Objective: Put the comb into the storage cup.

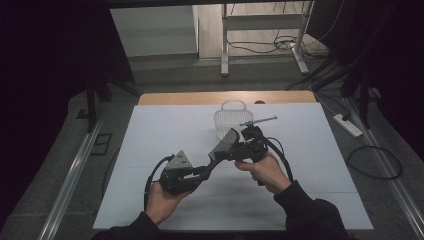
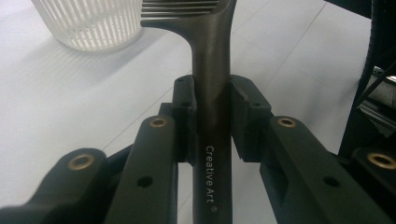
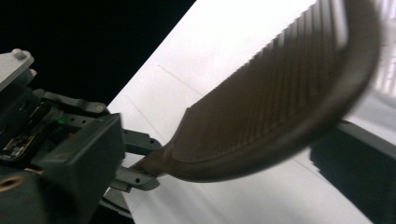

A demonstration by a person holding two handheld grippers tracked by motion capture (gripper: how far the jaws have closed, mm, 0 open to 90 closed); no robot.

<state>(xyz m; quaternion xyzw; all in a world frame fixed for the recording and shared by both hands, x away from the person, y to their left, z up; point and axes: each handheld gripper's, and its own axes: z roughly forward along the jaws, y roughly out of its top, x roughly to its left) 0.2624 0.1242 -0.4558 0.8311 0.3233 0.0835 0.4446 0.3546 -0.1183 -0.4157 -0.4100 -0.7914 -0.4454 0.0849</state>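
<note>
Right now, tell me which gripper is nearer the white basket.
Right. The right gripper sits just in front of the white basket, at the comb's toothed end. The left gripper is farther back toward the person, clamped on the comb's handle.

White basket blocks just beyond the comb; table seemingly open leftward.

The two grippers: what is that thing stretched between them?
A dark comb, seen in the high view: the left gripper clamps its handle, and its toothed end sits inside the open right gripper.
</note>
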